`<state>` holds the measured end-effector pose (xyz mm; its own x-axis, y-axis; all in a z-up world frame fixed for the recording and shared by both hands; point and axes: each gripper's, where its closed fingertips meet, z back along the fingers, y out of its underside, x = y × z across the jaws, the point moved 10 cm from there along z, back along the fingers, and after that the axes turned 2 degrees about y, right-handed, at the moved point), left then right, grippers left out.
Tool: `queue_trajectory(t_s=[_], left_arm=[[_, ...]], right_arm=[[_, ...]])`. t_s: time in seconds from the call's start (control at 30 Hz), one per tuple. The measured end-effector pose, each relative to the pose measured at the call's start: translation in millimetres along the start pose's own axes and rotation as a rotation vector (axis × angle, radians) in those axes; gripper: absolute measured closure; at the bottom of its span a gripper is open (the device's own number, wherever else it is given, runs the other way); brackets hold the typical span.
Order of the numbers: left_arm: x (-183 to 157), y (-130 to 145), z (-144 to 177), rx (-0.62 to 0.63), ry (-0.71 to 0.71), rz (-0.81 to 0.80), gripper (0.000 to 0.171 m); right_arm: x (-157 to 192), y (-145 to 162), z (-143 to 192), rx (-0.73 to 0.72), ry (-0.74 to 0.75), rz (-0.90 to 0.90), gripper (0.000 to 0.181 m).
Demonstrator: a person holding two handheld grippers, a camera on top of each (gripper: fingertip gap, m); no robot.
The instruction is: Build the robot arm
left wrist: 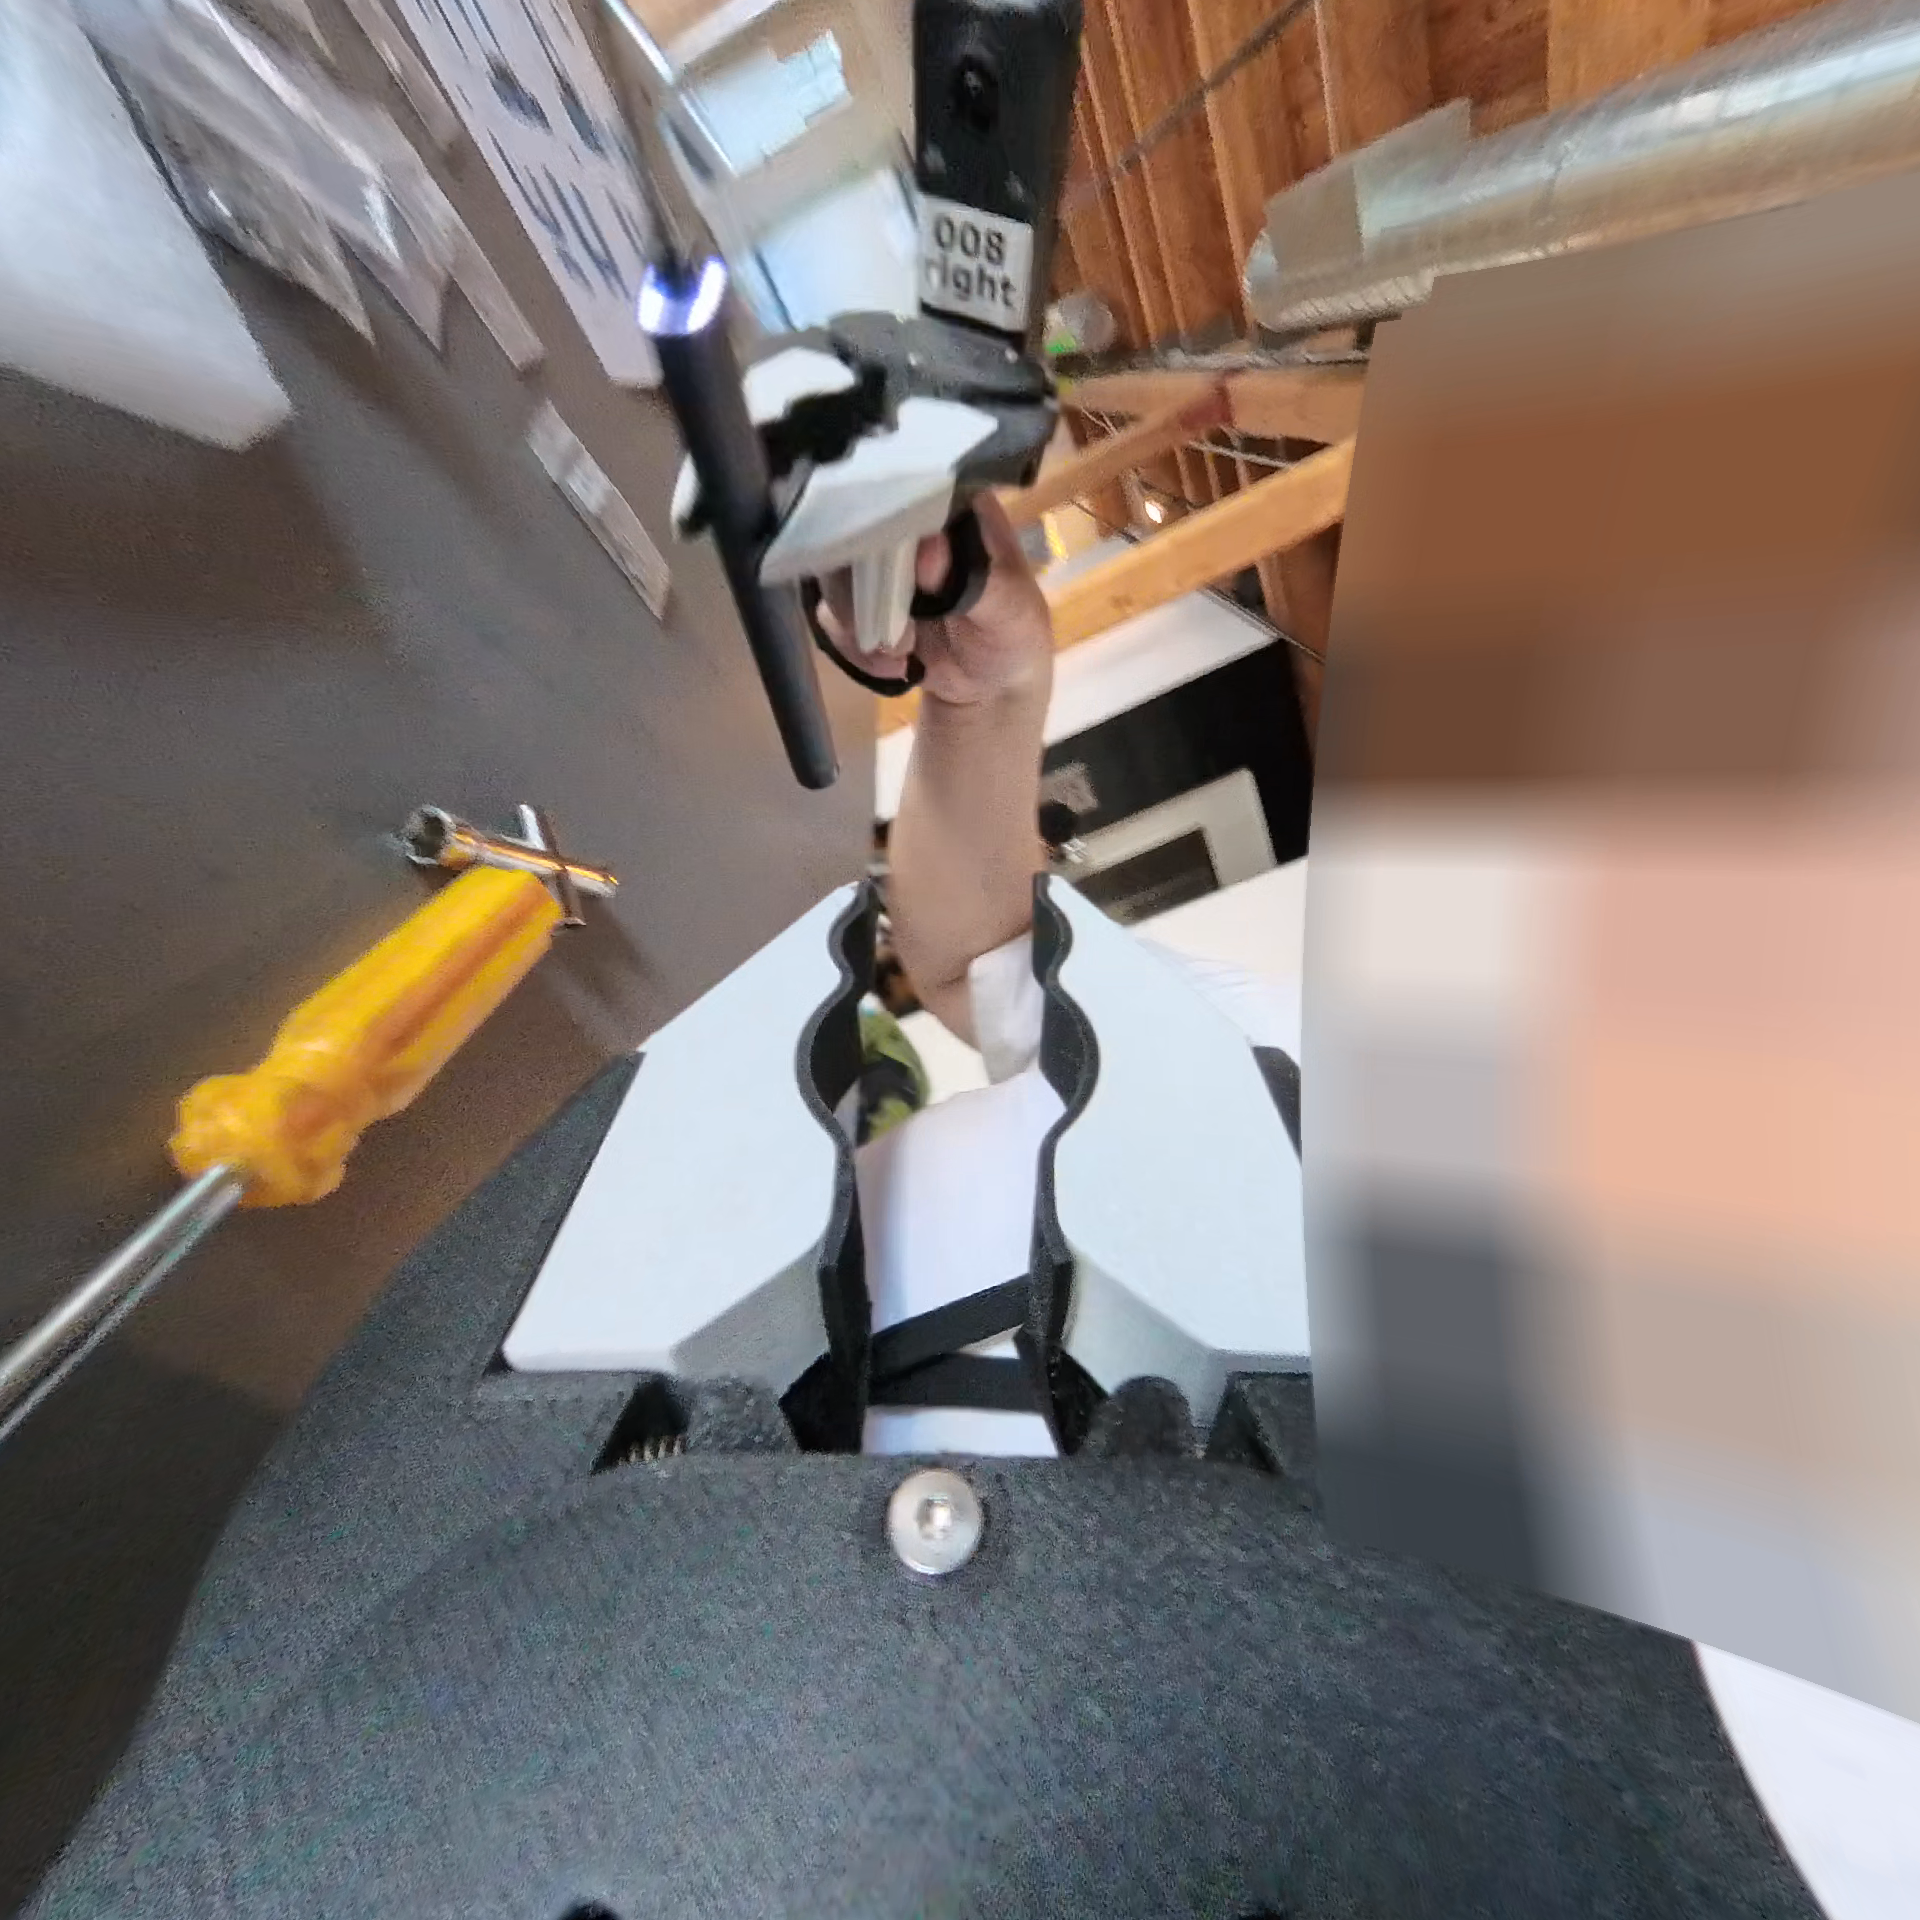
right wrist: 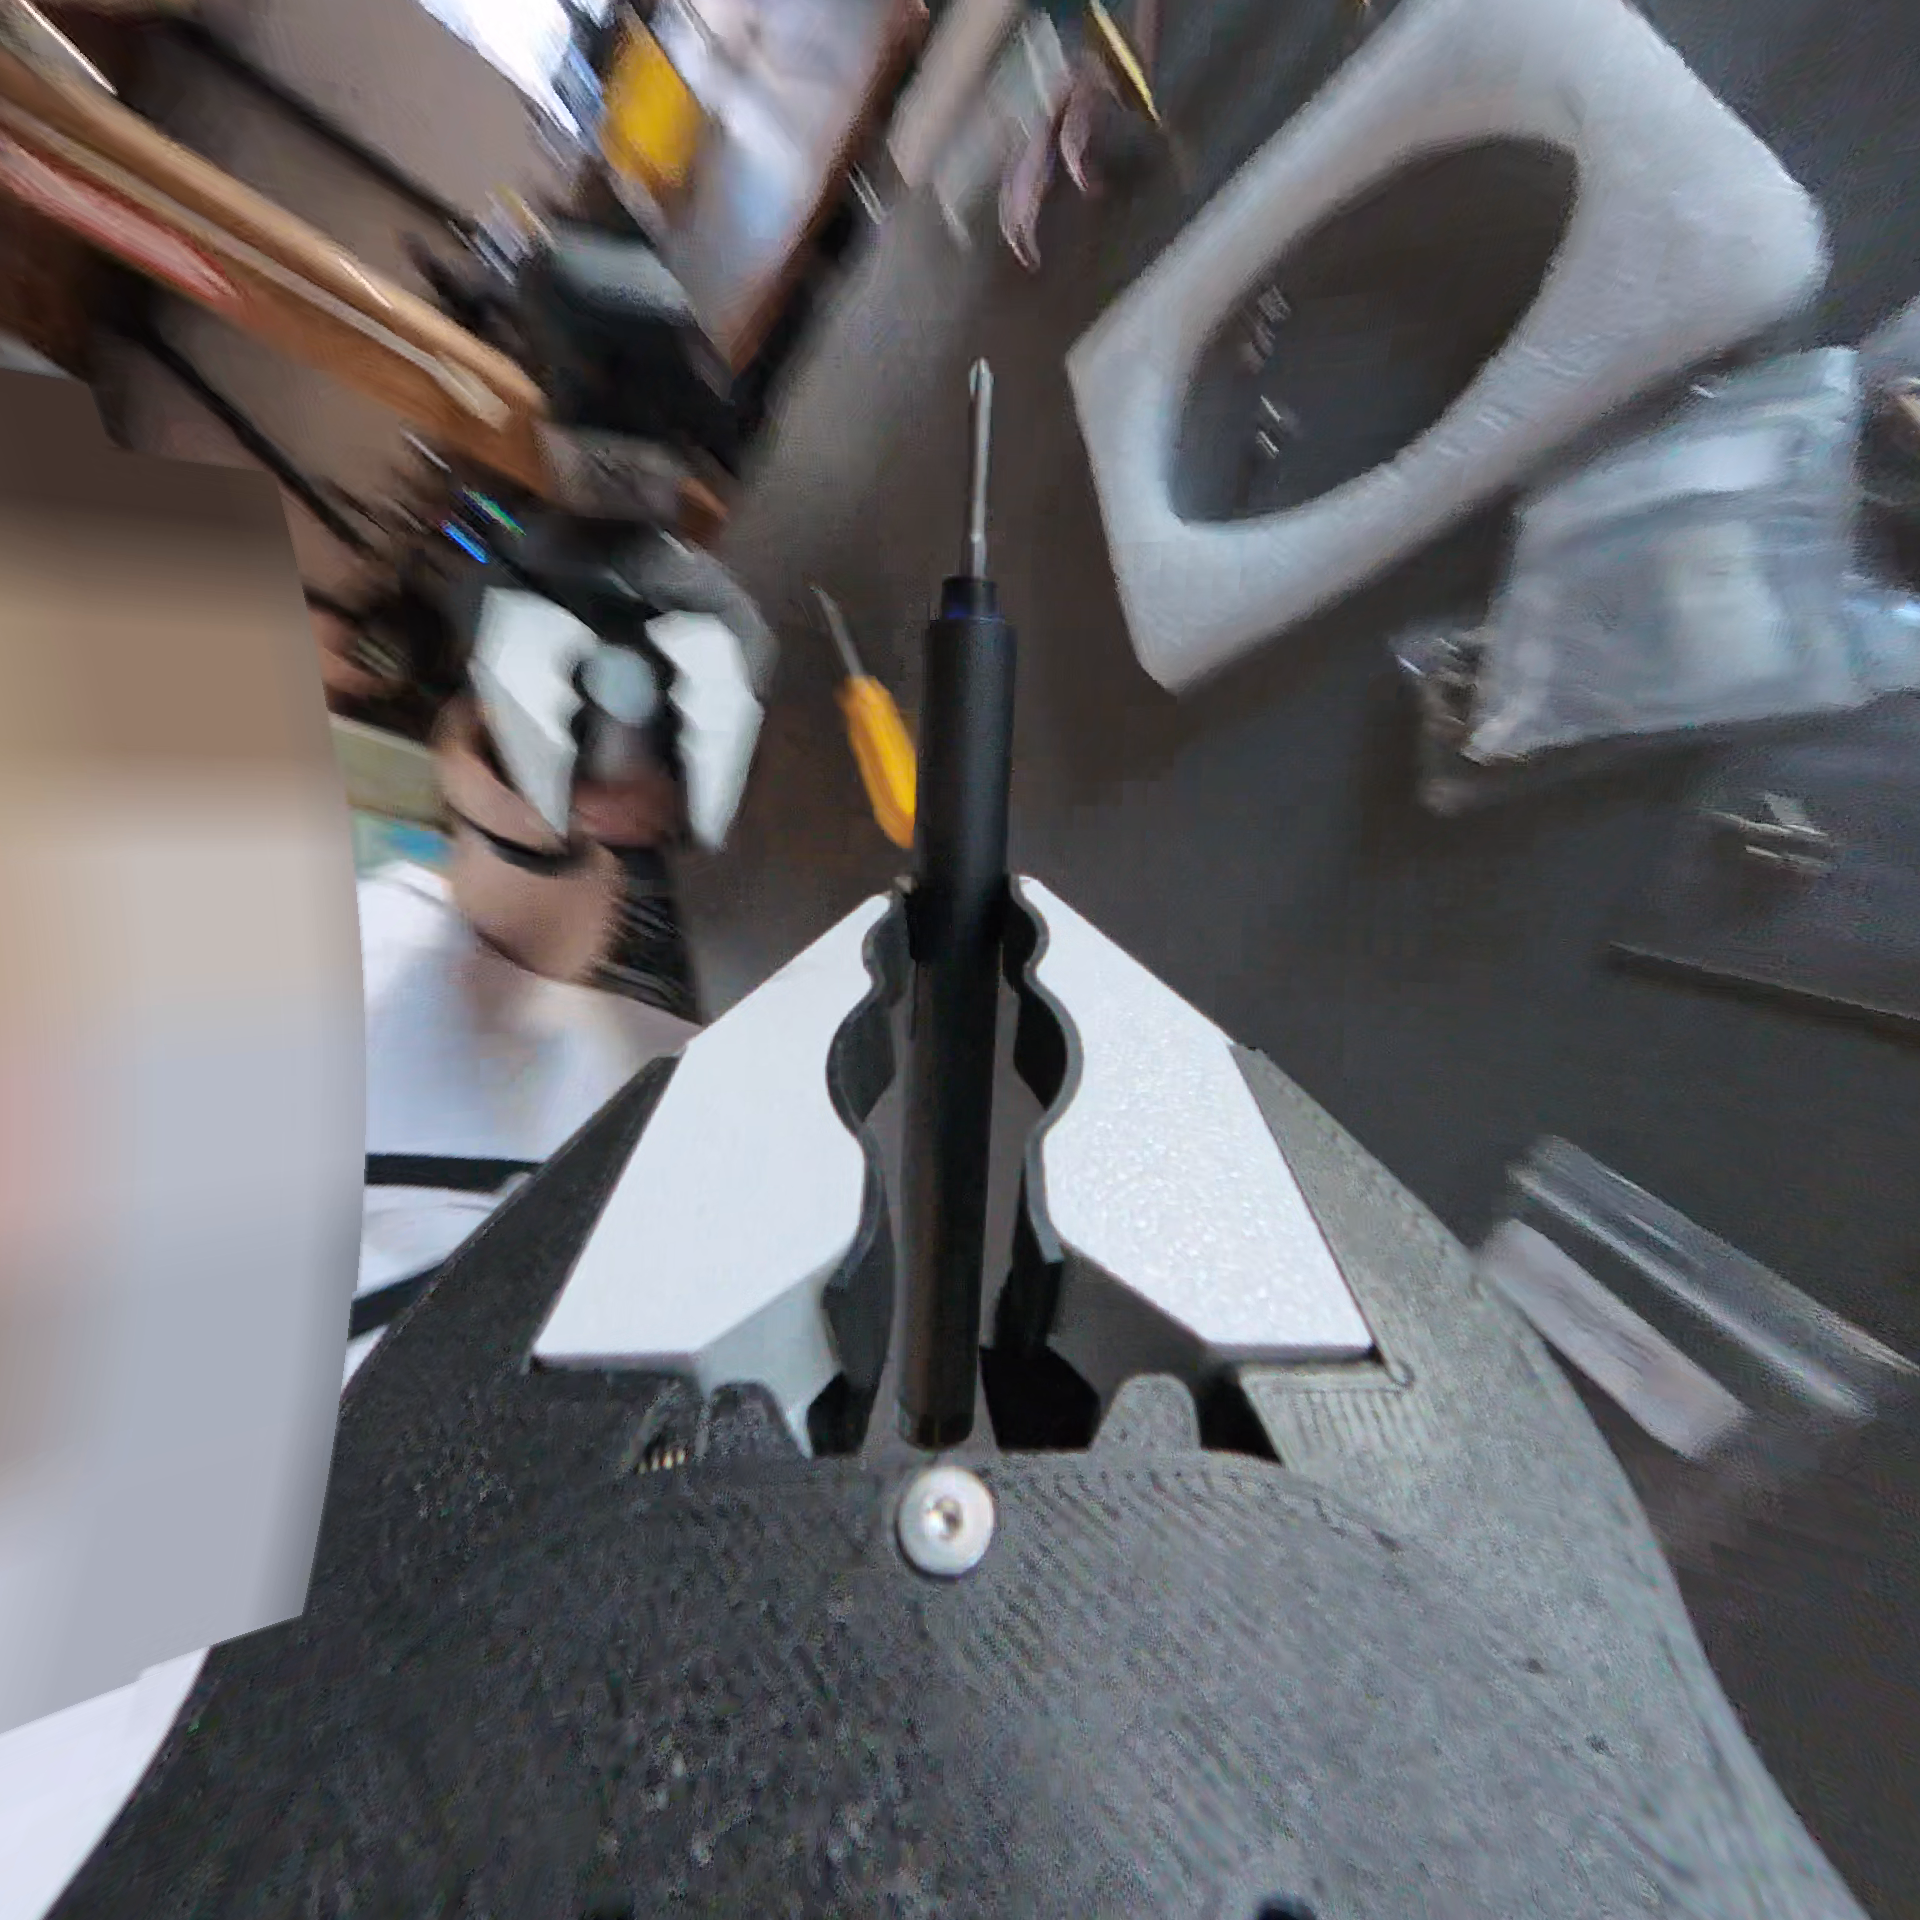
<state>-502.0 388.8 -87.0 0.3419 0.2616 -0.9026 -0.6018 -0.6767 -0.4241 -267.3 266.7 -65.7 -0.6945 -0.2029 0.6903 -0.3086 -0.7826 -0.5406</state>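
My right gripper [right wrist: 961,899] is shut on a slim black powered screwdriver [right wrist: 956,748], whose silver bit points forward over the dark table [right wrist: 1299,883]. In the left wrist view the same gripper [left wrist: 748,488] is held up in the air by a hand, and the black screwdriver [left wrist: 727,436] shows a lit ring at its upper end. My left gripper [left wrist: 956,904] is open and empty, off the table; it also shows in the right wrist view [right wrist: 623,707]. An orange-handled screwdriver [left wrist: 364,1029] lies on the table to its left, beside a cross-shaped metal key [left wrist: 509,852].
A white foam frame [right wrist: 1714,208] with a large hole lies on the table at the far right. Clear plastic bags [right wrist: 1662,582] of small parts lie next to it. The orange-handled screwdriver [right wrist: 878,748] lies just left of the black one. Cards [left wrist: 592,509] lie along the table's far side.
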Motion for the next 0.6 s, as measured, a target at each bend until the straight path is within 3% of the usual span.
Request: queue_trajectory(t_s=[0.03, 0.13, 0.2, 0.27, 0.3, 0.37, 0.4, 0.47, 0.53, 0.6], left_arm=[[-2.4, -2.8, 2.5, -0.031, -0.036, -0.036, 0.144], [-14.7, -27.7, 27.1, -0.172, -0.187, -0.236, 0.151], [-18.0, -53.3, 57.1, -0.228, -0.464, -0.462, 0.150], [-16.5, -82.5, 90.6, -0.248, -0.773, -0.680, 0.131], [-16.3, -96.6, 102.3, -0.256, -0.831, -0.765, 0.113], [-12.2, -124.1, 116.1, -0.221, -0.864, -0.866, 0.094], [-8.6, -138.9, 119.3, -0.195, -0.881, -0.889, 0.073], [-1.7, -166.6, 118.8, -0.115, -0.911, -0.943, 0.052], [2.9, -189.6, 112.8, -0.032, -0.930, -1.005, 0.049], [7.6, -207.3, 105.7, 0.062, -0.928, -1.073, 0.063]], right_arm=[[-4.0, 1.0, 0.1, 0.075, 0.060, 0.052, 0.165], [-7.9, 4.0, -7.3, 0.237, 0.106, 0.172, 0.165], [-6.8, 6.1, -13.4, 0.317, 0.107, 0.250, 0.165], [-5.4, 7.7, -18.6, 0.367, 0.130, 0.344, 0.164], [-4.4, 8.9, -20.8, 0.378, 0.144, 0.395, 0.165], [-1.4, 12.4, -23.7, 0.395, 0.173, 0.471, 0.165], [0.8, 14.3, -24.3, 0.400, 0.176, 0.509, 0.164], [2.8, 16.0, -25.1, 0.395, 0.189, 0.564, 0.164], [3.4, 16.2, -25.8, 0.381, 0.178, 0.598, 0.163], [6.5, 13.9, -25.1, 0.341, 0.128, 0.609, 0.155]])
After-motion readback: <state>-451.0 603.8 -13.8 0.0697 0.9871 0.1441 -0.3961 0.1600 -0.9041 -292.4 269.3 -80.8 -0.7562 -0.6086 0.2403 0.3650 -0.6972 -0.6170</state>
